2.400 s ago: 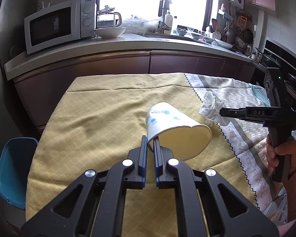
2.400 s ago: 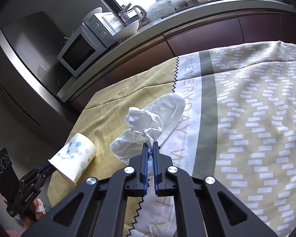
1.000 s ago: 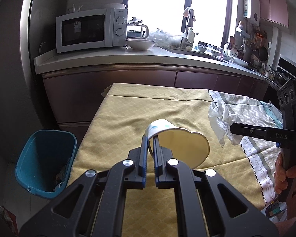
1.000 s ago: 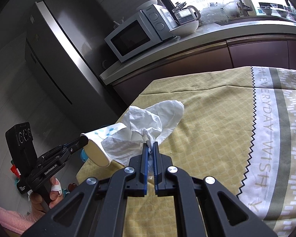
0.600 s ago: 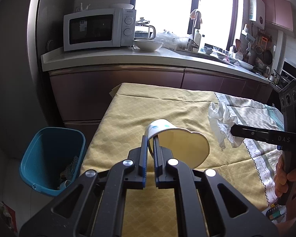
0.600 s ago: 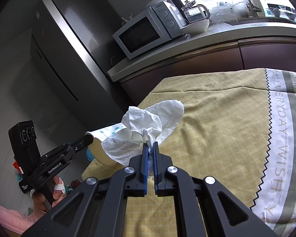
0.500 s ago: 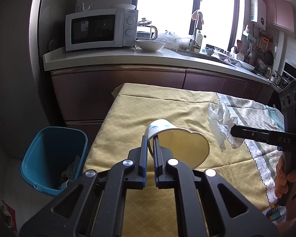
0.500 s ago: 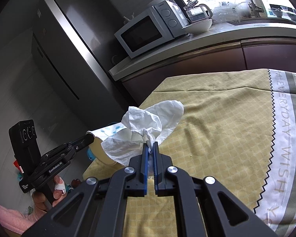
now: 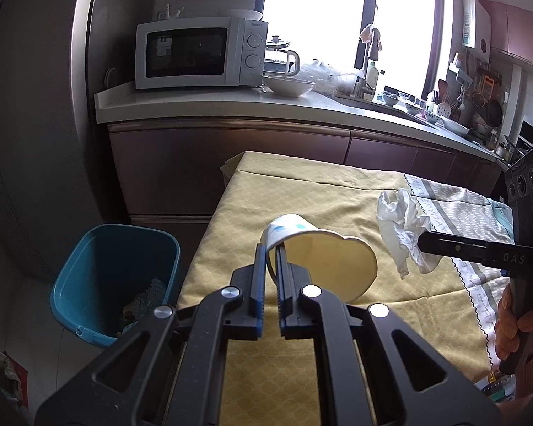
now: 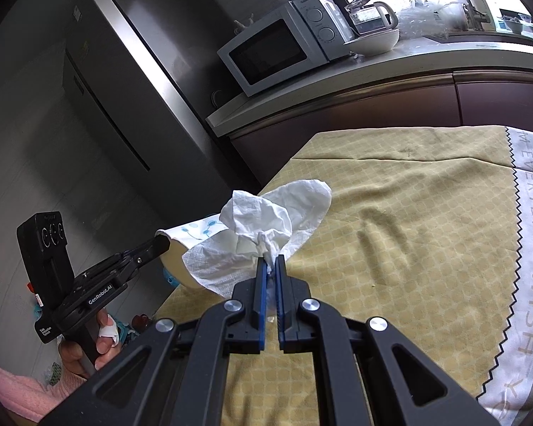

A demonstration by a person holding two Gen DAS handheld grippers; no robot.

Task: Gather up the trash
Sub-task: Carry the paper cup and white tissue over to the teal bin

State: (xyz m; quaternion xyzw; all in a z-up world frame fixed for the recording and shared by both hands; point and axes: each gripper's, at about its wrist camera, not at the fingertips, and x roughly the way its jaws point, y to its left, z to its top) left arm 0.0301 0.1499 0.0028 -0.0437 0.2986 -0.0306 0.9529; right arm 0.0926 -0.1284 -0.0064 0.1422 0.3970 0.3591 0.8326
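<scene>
From the left wrist view, the left tool is pinched nearly shut on the rim of a paper cup, which hangs on its side above the yellow cloth of the worktop, its mouth facing the camera. The blue bin stands on the floor off the worktop's left edge, some rubbish already in it. The grip takes only a thin strip of rim (the wall there looks squashed out of round), so I judge the cup could twist or slip free if the hand swings quickly, and land on the cloth or the floor short of the bin. To the right the right tool carries a crumpled tissue above the cloth. From the right wrist view, the right tool is closed tight on a twisted tail of that tissue, most of which billows loose ahead of the fingertips. The left tool and its cup sit just beyond it, partly hidden. The two loads look close together, so the tissue might snag the cup, and being light it may cling to the pads or drift wide of the bin on release.
</scene>
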